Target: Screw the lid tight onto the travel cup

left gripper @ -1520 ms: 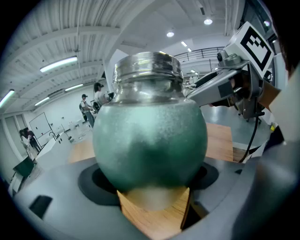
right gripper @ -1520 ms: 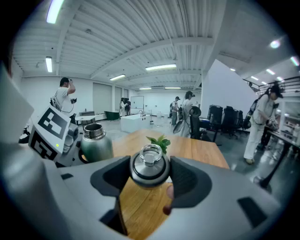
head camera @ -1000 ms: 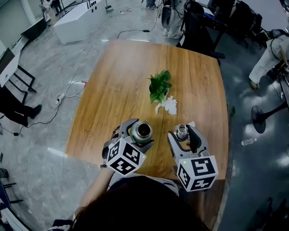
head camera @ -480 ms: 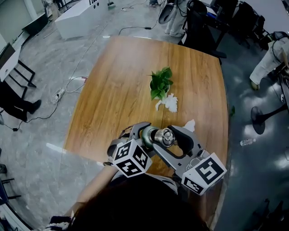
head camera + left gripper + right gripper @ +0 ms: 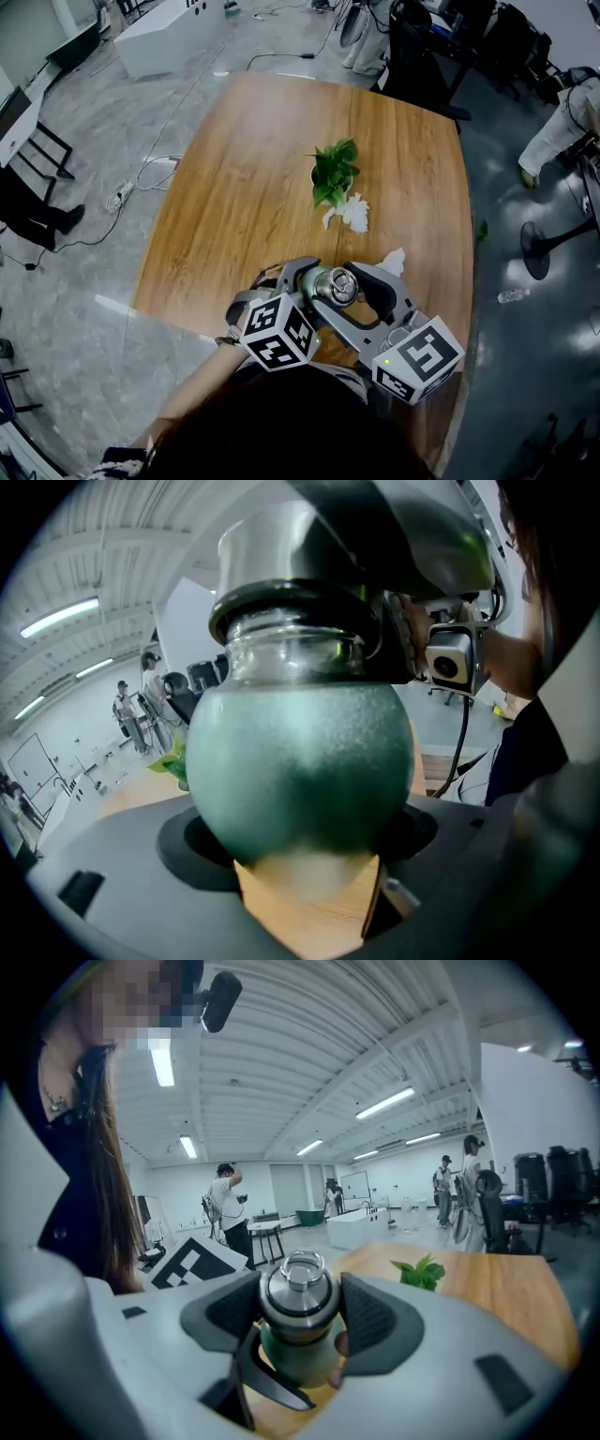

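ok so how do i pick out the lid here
Go to the near edge of the wooden table, where the left gripper holds the matte green travel cup. The lid sits on that cup's mouth, clamped in the right gripper. It is the only shiny bare-steel piece, a round cap with a small ring on top.

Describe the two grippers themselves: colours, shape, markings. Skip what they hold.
Both are grey moulded plastic. The left claw and right claw each have two broad curved jaws lined with darker grey pads; the right's pads look ribbed. At the rear, the left cube and right cube are white with black square markers. A small green light glows beside the right cube.
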